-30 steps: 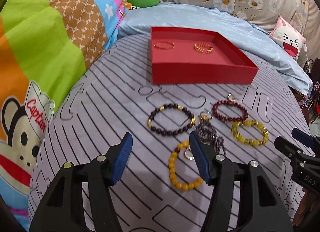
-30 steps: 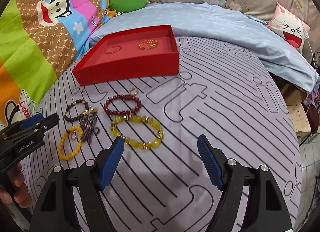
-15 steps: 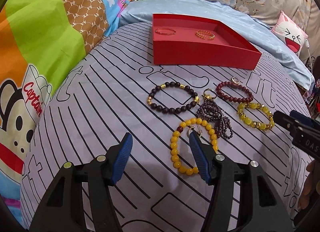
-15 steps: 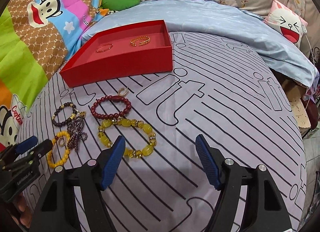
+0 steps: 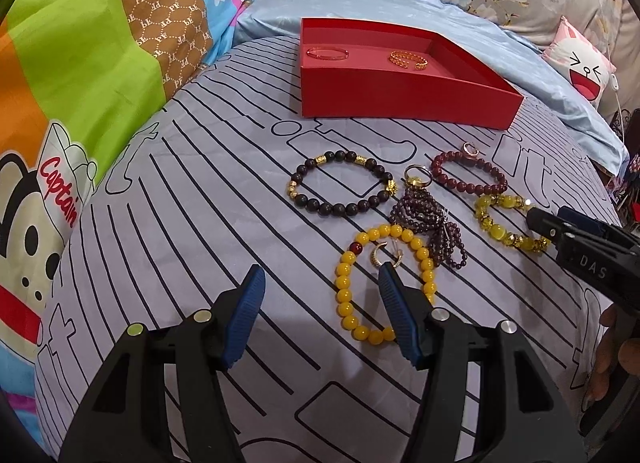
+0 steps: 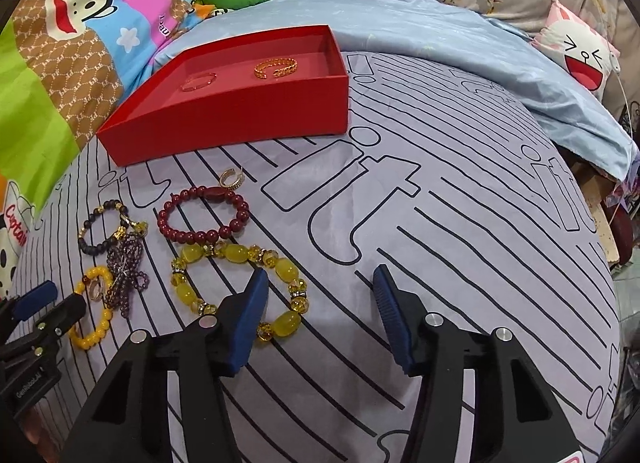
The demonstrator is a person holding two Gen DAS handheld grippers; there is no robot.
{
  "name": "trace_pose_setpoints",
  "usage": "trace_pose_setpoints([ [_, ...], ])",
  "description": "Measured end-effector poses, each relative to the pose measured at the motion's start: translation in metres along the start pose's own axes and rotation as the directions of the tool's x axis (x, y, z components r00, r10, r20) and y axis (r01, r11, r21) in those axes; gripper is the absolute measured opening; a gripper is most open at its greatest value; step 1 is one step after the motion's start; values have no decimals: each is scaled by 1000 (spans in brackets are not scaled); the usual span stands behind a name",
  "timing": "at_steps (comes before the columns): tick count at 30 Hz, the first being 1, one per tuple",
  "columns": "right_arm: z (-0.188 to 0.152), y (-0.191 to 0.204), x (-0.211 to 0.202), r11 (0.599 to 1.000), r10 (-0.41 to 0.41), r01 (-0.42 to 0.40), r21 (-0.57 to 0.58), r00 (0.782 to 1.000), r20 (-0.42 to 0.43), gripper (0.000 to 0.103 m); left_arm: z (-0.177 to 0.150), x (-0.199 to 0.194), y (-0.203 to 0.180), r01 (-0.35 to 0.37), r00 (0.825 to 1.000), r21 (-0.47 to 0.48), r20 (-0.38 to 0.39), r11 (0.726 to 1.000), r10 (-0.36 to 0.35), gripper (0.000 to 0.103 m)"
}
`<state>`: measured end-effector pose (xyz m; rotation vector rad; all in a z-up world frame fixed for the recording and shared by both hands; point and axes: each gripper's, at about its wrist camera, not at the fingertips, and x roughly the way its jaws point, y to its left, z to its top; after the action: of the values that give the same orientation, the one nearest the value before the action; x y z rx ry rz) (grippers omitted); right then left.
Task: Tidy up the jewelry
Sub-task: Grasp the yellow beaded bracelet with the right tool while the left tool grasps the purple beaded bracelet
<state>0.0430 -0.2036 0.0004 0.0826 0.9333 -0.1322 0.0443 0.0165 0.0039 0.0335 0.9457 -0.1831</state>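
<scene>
A: Where is there room to move over the lilac bedspread with black line print (image 6: pixel 460 223)?

B: The whole stretch right of the chunky translucent yellow bead bracelet (image 6: pixel 240 291) is bare cloth, and so is the strip left of the dark bead bracelet with gold spacers (image 5: pixel 340 189).

A: What crowds the middle?

B: The opaque yellow bead bracelet (image 5: pixel 380 283), the tangle of small purple beads (image 5: pixel 432 223) and the dark red bead bracelet (image 5: pixel 468 175) lie touching or just beside one another.

A: And farther back?

B: The shallow red cardboard tray (image 5: pixel 400 103) stands as a low wall; a clear band of cloth separates it from the bracelets. Its floor is mostly free around a thin pink bangle (image 5: pixel 328 53) and a gold chain-link cuff (image 5: pixel 408 59).
</scene>
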Motion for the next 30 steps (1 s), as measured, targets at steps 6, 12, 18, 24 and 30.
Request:
trace_pose_setpoints([
  [6, -5, -3, -4, 1000, 3, -3, -1, 1000, 7, 35, 1, -2, -4, 9, 1000, 1, -1, 1000, -9, 56],
  [12, -12, -6, -12, 999, 27, -26, 27, 999, -17, 9, 4, -4, -10, 23, 1000, 7, 4, 1000, -24, 56],
  [18, -31, -5, -26, 997, 53, -52, 57, 998, -29, 9, 8, -6, -22, 54, 998, 19, 6, 998, -54, 58],
  [24, -36, -4, -29, 995, 68, -66, 69, 997, -38, 9, 14, -1, -40, 92, 996, 46, 4, 995, -93, 59],
  [30, -35, -6, -28, 994, 78, -75, 80, 996, -39, 9, 15, 5, -51, 120, 993, 70, -5, 990, -120, 58],
])
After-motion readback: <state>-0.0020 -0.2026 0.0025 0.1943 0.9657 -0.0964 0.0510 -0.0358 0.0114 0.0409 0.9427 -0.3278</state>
